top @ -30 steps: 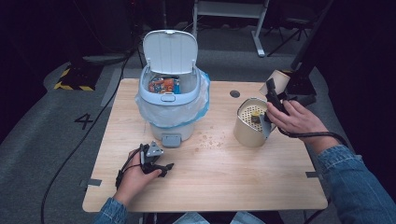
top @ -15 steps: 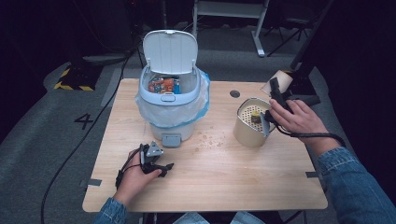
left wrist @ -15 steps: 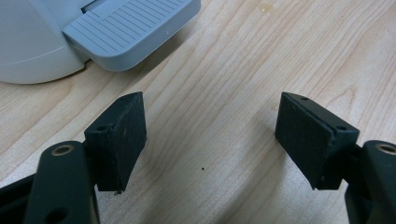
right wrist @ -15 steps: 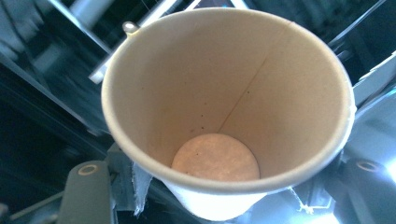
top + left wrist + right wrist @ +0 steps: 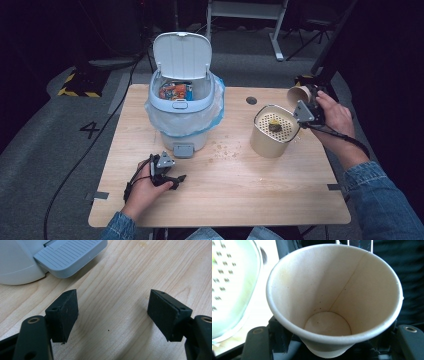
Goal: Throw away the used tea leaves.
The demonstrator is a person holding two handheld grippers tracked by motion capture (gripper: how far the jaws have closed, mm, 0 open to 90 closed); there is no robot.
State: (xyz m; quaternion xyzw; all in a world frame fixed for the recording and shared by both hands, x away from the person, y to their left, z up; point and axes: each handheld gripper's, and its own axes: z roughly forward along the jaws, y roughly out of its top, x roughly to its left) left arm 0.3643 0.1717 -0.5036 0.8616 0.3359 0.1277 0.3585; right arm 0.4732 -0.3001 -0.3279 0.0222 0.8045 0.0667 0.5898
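This looks like a lab or recording studio rather than a home. A lone wooden counter (image 5: 280, 200) stands on grey carpet marked with a taped number 4 (image 5: 90, 130), yellow-black hazard tape (image 5: 75, 92) edges a stand base, a cable (image 5: 85, 165) trails over the floor, and dark surroundings hold metal stands (image 5: 245, 10).

A light wooden table (image 5: 280, 190) carries a white lidded bin (image 5: 183, 107) lined with a bag, a beige perforated canister (image 5: 272, 132) to its right, and scattered crumbs (image 5: 224, 149) between them
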